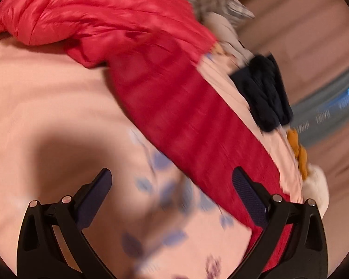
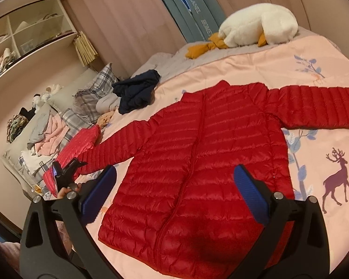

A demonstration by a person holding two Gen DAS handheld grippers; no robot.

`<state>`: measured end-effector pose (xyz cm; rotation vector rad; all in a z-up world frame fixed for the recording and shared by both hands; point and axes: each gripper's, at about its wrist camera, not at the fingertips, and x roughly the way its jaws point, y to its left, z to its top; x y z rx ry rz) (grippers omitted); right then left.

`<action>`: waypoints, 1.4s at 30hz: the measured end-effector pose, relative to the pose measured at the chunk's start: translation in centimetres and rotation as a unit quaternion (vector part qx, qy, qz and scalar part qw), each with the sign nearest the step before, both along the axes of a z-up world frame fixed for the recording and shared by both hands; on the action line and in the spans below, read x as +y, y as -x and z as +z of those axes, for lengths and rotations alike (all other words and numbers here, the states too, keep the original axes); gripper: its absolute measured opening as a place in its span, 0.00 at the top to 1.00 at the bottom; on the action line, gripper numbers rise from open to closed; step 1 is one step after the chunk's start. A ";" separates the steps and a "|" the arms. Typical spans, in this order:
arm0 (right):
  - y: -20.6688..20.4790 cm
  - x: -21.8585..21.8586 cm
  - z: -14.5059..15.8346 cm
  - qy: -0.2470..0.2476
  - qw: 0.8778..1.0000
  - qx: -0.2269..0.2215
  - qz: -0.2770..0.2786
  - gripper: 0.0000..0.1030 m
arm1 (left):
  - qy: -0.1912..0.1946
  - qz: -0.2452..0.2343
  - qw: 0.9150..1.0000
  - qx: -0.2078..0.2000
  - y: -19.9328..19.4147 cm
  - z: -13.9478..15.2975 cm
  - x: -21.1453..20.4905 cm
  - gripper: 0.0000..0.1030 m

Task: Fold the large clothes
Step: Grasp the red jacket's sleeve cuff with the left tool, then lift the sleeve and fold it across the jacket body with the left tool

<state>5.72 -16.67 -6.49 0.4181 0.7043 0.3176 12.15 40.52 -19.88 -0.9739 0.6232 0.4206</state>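
Blue-padded fingers of the right gripper stand wide apart and empty above the hem of a red quilted down jacket, spread zipped and front-up on a pink deer-print duvet, both sleeves outstretched. Beyond its collar lie a navy garment and a white plush goose. The left gripper, jaws equally wide and holding nothing, hovers beside the left sleeve, a second red jacket beyond.

Bare quilt between jacket and goose
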 end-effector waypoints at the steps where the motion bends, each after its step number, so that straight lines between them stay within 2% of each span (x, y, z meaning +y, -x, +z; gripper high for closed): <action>1: -0.4 0.4 0.0 0.006 1.000 0.004 0.002 0.02 | 0.010 0.011 1.000 -0.017 0.1 -0.4 1.2 0.01; 2: -0.8 0.8 -0.1 0.013 1.000 0.007 0.004 0.02 | 0.013 0.017 0.999 -0.031 -0.1 -0.6 2.4 0.01; 7: -2.5 2.9 -0.3 0.037 0.999 0.022 0.023 0.02 | -0.006 0.017 0.999 -0.045 -1.3 -0.6 5.0 0.01; 15: -5.5 8.4 -0.9 0.089 0.992 0.047 0.079 0.02 | -0.028 -0.017 0.999 -0.031 -4.6 -0.5 6.6 0.02; 16: -5.7 9.2 -0.9 0.092 0.991 0.049 0.086 0.02 | -0.034 -0.022 0.999 -0.024 -4.9 -0.6 6.6 0.13; 17: -5.9 9.9 -1.0 0.096 0.990 0.050 0.093 0.02 | -0.038 -0.031 0.999 -0.014 -5.2 -0.6 6.5 0.30; 18: -6.1 10.8 -1.1 0.102 0.988 0.052 0.103 0.02 | -0.038 -0.035 0.999 -0.005 -5.4 -0.8 6.5 0.39; 19: -6.1 11.4 -1.1 0.106 0.987 0.052 0.108 0.02 | -0.037 -0.039 0.999 0.000 -5.4 -1.0 6.6 0.56; 20: -6.0 12.1 -1.2 0.111 0.986 0.053 0.115 0.02 | -0.034 -0.048 0.998 0.006 -5.6 -1.2 6.7 0.68; 23: -5.9 14.0 -1.5 0.131 0.981 0.057 0.131 0.02 | -0.036 -0.062 0.997 0.003 -5.6 -1.3 6.8 0.87; 25: -6.0 14.9 -1.6 0.134 0.980 0.061 0.135 0.02 | -0.042 -0.070 0.997 -0.006 -5.3 -1.0 6.5 0.92; 29: -6.1 16.3 -1.9 0.135 0.978 0.065 0.143 0.02 | -0.057 -0.087 0.994 -0.033 -4.6 0.6 5.4 0.95; 33: -6.1 17.8 -2.2 0.148 0.974 0.071 0.155 0.02 | -0.088 -0.110 0.988 -0.069 -3.6 3.9 3.7 0.95; 35: -6.1 18.2 -2.3 0.145 0.974 0.075 0.158 0.02 | -0.091 -0.123 0.984 -0.087 -3.2 5.6 2.9 0.95; 42: -5.9 18.3 -2.4 0.143 0.974 0.082 0.154 0.02 | -0.120 -0.182 0.967 -0.132 -2.8 11.7 -1.9 0.95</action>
